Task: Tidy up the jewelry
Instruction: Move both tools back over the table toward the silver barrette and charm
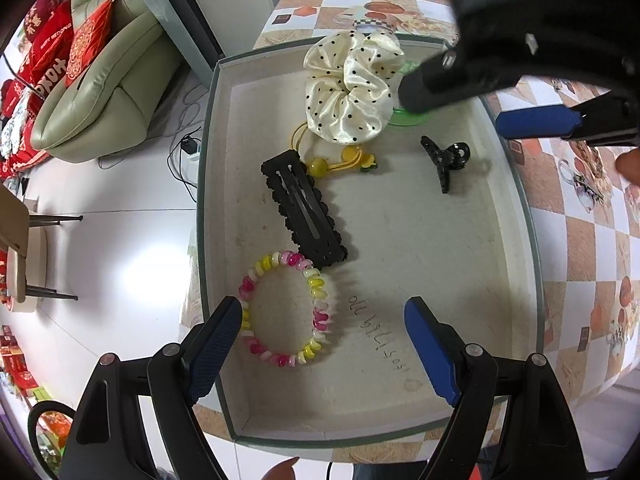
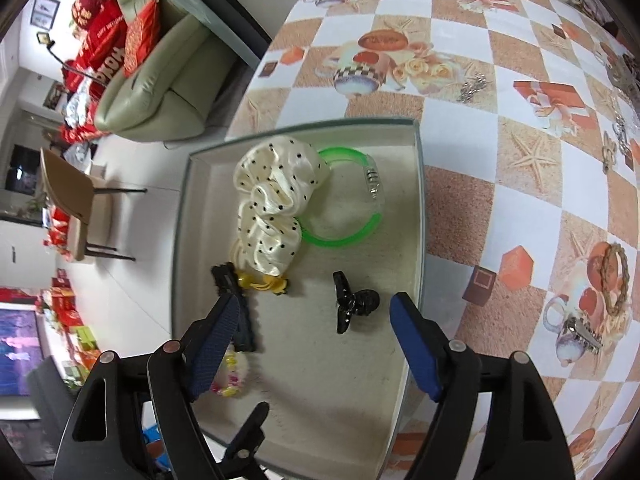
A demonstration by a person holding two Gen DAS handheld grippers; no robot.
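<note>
1. A shallow box (image 1: 516, 184) sits on a table (image 2: 500, 128) covered with a checked, printed cloth.
2. The left gripper (image 1: 324, 344) hangs over the near end of the box, its jaws wide apart and holding nothing.
3. A pink, yellow and white coil band (image 1: 286, 308) lies flat on the box floor between the left jaws, close to the left pad (image 1: 212, 344).
4. A black snap clip (image 1: 304, 210) lies just beyond the band, its lower end touching it.
5. A yellow hair tie (image 1: 340, 162) lies beside the clip's far end, partly under a cream dotted scrunchie (image 1: 348, 88).
6. A green bracelet (image 2: 348, 200) lies at the far end of the box, partly covered by the scrunchie.
7. A black claw clip (image 2: 354, 304) rests alone on the box floor.
8. The right gripper (image 2: 316, 344) stands over the claw clip, jaws wide and clear of it, holding nothing.
9. More pieces lie on the cloth outside the box: a braided ring (image 2: 614, 280), a silver clip (image 2: 582, 334) and small metal items (image 2: 472, 86).
</note>
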